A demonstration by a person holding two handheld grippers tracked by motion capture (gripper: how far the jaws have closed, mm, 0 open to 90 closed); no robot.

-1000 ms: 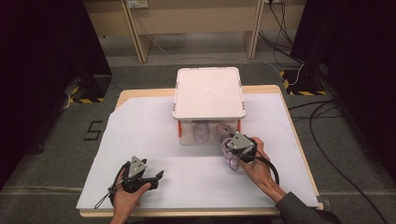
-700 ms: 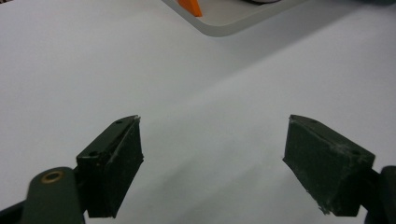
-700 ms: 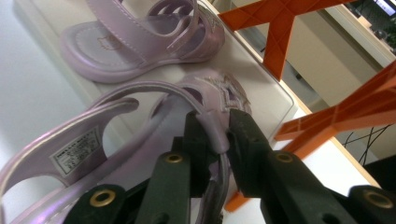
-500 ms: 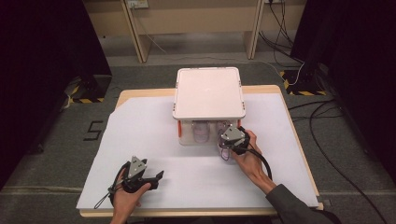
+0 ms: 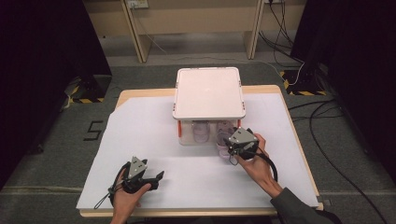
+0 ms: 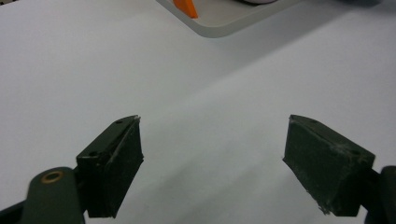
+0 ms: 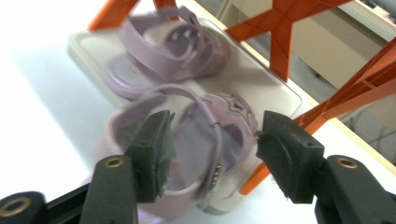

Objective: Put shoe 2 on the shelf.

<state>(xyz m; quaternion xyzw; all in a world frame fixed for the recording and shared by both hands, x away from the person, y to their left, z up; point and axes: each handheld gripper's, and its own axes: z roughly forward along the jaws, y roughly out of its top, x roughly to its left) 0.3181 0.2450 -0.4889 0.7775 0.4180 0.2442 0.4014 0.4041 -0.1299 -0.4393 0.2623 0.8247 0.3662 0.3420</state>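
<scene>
The work in hand appeared to be getting a pair of small lilac sandals onto the lower level of a white rack (image 5: 208, 93) that stood at the middle of the worktop's (image 5: 140, 135) far edge. The rack was a flat white top carried on orange legs (image 7: 280, 32) over a pale base plate, so its front was open toward the person, which is likely why the sandals were brought in low from the near side rather than from above.

One sandal (image 7: 168, 44) already lay on the base plate under the top, toward the left as the high view showed it. The other sandal (image 7: 196, 140) sat at the rack's front right corner, partly on the plate's near edge and partly hanging over the white sheet; it was blurred in the right gripper view, so its exact seating could not be told.

The right tongs (image 7: 212, 144) stood open, one jaw on either side of this nearer sandal, and neither pad seemed to press the strap or sole. I judged that they straddled it either to nudge it further in or because it had just been let go; which of the two could not be told.

The left tongs (image 5: 144, 177) rested near the worktop's front left corner, jaws spread wide with nothing between them, well apart from the rack. Parked there, they kept out of the right hand's path.
</scene>
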